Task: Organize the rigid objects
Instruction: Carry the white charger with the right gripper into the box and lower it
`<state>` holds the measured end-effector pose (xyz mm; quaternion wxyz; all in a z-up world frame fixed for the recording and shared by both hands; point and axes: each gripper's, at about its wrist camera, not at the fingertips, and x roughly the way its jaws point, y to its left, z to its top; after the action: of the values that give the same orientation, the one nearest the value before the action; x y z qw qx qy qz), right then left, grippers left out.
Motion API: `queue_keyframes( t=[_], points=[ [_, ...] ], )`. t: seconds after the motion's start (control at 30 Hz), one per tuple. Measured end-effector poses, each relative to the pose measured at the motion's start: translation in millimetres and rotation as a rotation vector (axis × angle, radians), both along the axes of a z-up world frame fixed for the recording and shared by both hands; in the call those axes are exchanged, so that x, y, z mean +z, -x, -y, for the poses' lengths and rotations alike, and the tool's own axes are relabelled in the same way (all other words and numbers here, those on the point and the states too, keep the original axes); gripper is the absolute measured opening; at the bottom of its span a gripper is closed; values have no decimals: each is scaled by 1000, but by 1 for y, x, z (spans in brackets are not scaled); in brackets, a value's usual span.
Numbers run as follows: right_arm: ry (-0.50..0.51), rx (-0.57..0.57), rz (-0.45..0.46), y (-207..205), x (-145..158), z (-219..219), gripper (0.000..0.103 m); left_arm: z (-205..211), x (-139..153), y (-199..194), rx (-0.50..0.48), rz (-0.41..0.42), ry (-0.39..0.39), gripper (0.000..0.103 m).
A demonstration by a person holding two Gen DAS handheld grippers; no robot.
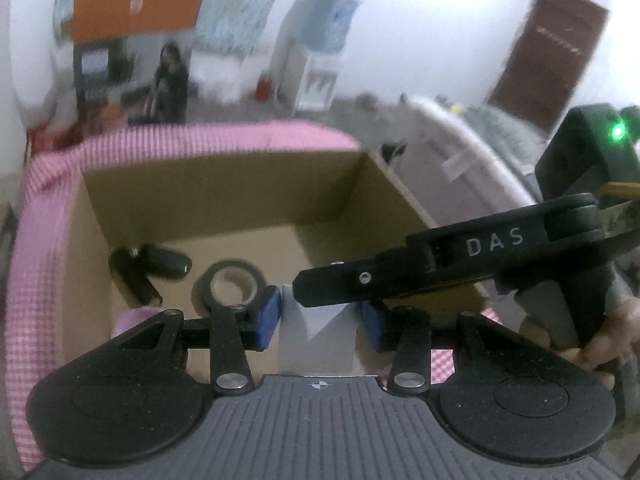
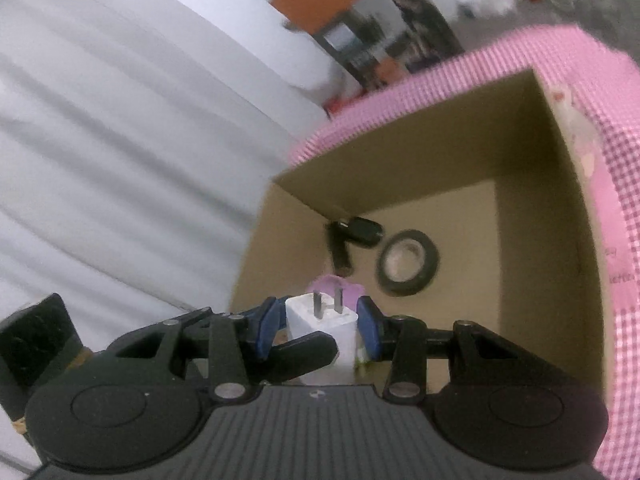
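"DAS" in white on black arm of right gripper [image 1: 320, 292].

Pink checked cloth surface [image 1: 36, 240], cardboard box [image 1: 224, 196] on it

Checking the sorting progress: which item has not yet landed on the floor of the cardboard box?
The white plug adapter, prongs up, between the gripper fingers above the box. The black tape roll and the dark key fob already lie on its floor.

Soft, even indoor light is filling both views; fisheye curvature is bending the edges; the background room is blurring; the open brown cardboard box [image 1: 224, 200] is shading its own floor.
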<state>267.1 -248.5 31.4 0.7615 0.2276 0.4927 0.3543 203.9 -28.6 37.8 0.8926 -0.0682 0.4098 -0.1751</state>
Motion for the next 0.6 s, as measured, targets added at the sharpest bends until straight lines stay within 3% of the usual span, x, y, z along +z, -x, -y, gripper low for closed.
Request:
queue_keyframes(
  t=[0.33,0.6],
  points=[
    [128,54,-178,-46,-50,-24,45,-3,-35,-32,39,-192,-9,42],
    [169,65,-192,-55,-61,-35,45,-6,-38,-39,63,-224,-1,42]
  ],
)
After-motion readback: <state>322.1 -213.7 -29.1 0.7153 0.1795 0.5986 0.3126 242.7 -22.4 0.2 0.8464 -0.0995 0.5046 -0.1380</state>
